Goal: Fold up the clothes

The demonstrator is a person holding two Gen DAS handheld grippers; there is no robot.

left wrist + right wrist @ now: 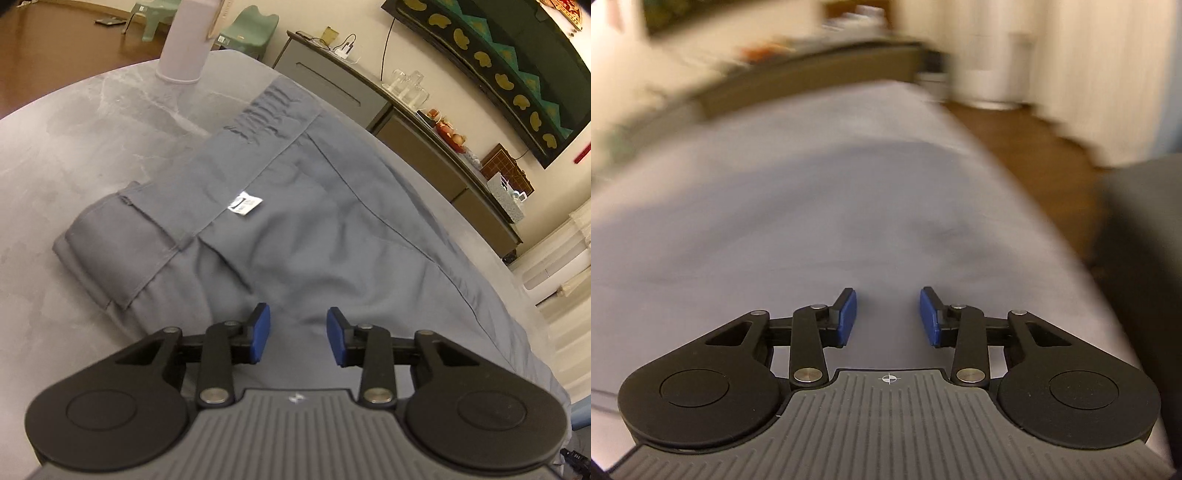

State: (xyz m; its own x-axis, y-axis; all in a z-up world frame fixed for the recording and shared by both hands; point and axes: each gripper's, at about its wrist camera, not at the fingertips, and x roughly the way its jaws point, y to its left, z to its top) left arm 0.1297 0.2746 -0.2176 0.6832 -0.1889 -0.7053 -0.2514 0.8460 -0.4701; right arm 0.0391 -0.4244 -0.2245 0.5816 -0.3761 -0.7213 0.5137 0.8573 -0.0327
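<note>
Closest up, the left gripper point(297, 328) hangs over the grey trousers point(295, 236) with its blue pads apart and nothing between them. The trousers lie partly folded on the grey marble table point(74, 155), reaching to its right edge, white label point(245, 202) face up near the waistband. At the far edge stands a pale bottle point(184, 48). The right gripper point(888, 317) is gapped too, empty, over blurry grey cloth point(812, 206)
</note>
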